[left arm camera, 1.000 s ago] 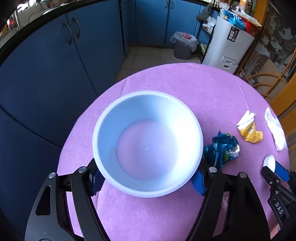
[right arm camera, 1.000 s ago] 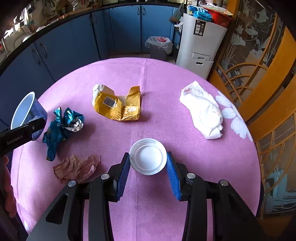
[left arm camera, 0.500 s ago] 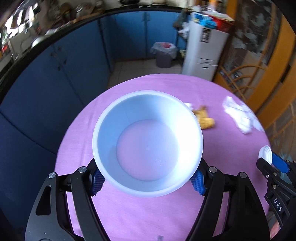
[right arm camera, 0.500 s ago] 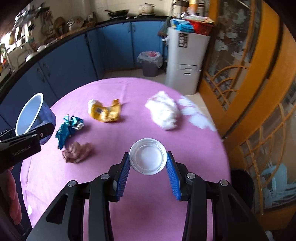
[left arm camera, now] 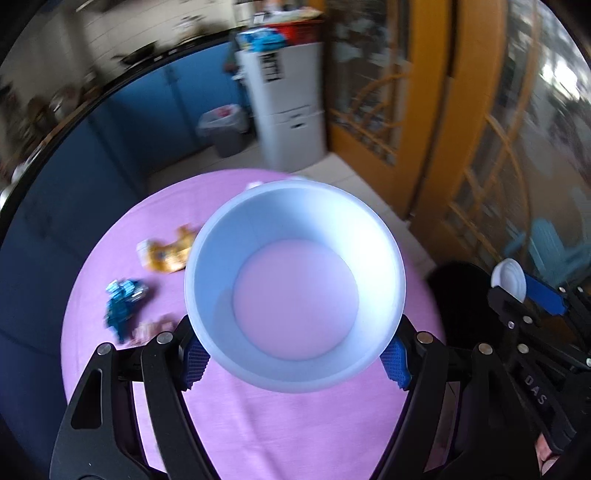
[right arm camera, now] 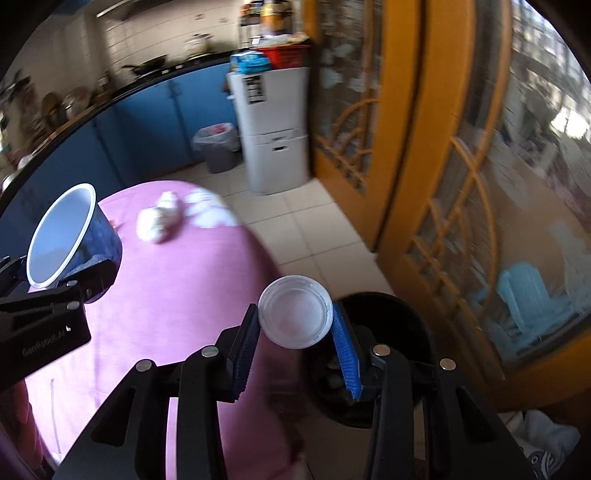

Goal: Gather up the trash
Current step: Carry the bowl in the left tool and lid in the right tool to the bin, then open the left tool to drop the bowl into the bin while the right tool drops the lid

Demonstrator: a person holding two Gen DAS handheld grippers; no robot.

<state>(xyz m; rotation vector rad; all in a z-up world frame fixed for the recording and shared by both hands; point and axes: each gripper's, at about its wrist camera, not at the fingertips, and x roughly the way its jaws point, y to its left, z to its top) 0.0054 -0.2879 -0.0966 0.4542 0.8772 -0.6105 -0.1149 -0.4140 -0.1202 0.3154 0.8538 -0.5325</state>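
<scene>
White plastic lid (right arm camera: 295,316) in the right tongs (right arm camera: 293,345) and bowl (left arm camera: 294,286) in the left tongs (left arm camera: 293,357) hang clamped near the black bin (right arm camera: 384,321). Neither is dropped yet; wrappers (left arm camera: 166,254) and tissue (right arm camera: 159,221) remain on the worktop (left arm camera: 258,424).

The room is a kitchen with blue cabinets (right arm camera: 159,122) under a dark worktop (right arm camera: 110,98) that bears pots and pans, white wall tiles (right arm camera: 155,33) above, and a pale tiled floor (right arm camera: 295,221). A white drawer unit (right arm camera: 273,129) topped with a red basket (right arm camera: 288,55) stands beside a grey bin (right arm camera: 216,147) lined with a bag, next to orange wooden doors (right arm camera: 424,147) with patterned glass through which daylight falls. In front stands a round counter (left arm camera: 295,424) under a purple cloth, with a black bin (right arm camera: 388,332) on the floor at its edge.
</scene>
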